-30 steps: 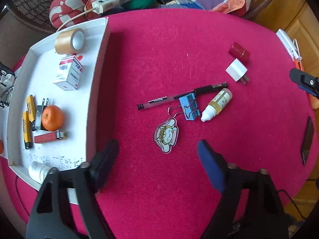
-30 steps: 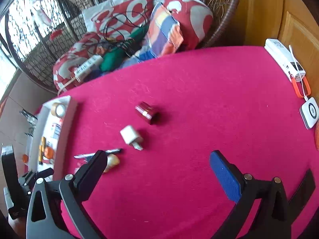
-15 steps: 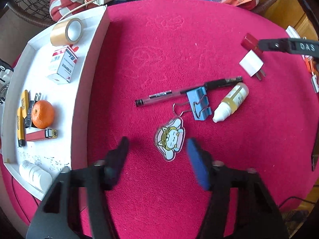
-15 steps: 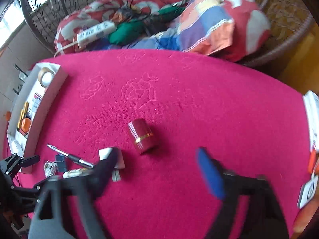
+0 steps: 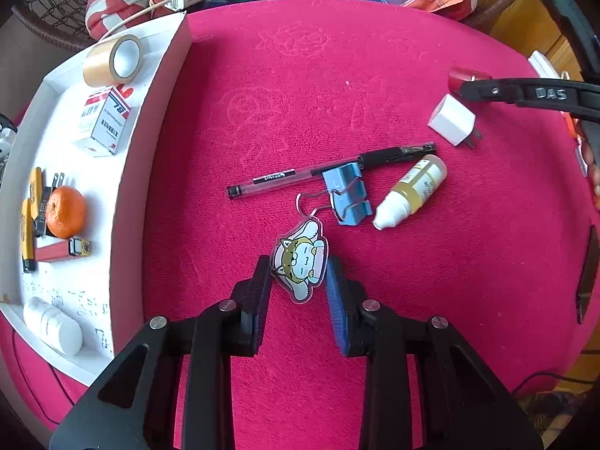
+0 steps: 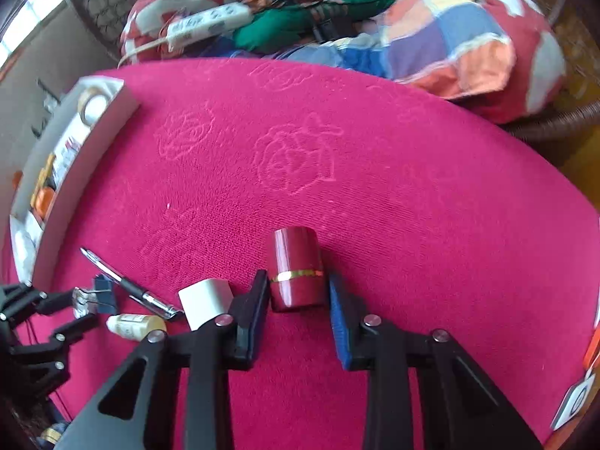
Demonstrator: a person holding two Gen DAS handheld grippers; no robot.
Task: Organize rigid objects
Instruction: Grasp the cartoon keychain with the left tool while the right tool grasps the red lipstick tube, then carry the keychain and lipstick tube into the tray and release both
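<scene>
On the magenta cloth of the surface (image 5: 307,86), between the blue pads of the left tongs (image 5: 298,281), lies a flat cartoon-cat charm (image 5: 300,260); the jaws are closing on either side of it, and whether the pads press it yet cannot be told. Its wire ring reaches up to a blue binder clip (image 5: 347,197), which lies over a clear-barrelled pen (image 5: 330,168). Just right of the clip rests a small dropper bottle (image 5: 412,191) with a white cap, tilted on its side. Beyond it sits a white plug adapter (image 5: 452,120), prongs toward the right. The right tongs (image 6: 299,294) are closing around a dark red cylinder (image 6: 296,266) with a gold band, which lies on the cloth between them; the left pad looks to touch its side, while the right pad sits just beside it. The adapter (image 6: 206,300) lies immediately left of those tongs. Along the left edge of the surface stands a white tray (image 5: 150,120) holding a roll of tape (image 5: 112,60), a small red-and-white box (image 5: 103,123), an orange (image 5: 65,212), a red lighter (image 5: 62,251), yellow-handled tools and a white bottle (image 5: 52,324). Behind the surface, patterned cushions (image 6: 468,30) and a white power strip (image 6: 208,24) rest in a wicker seat.
</scene>
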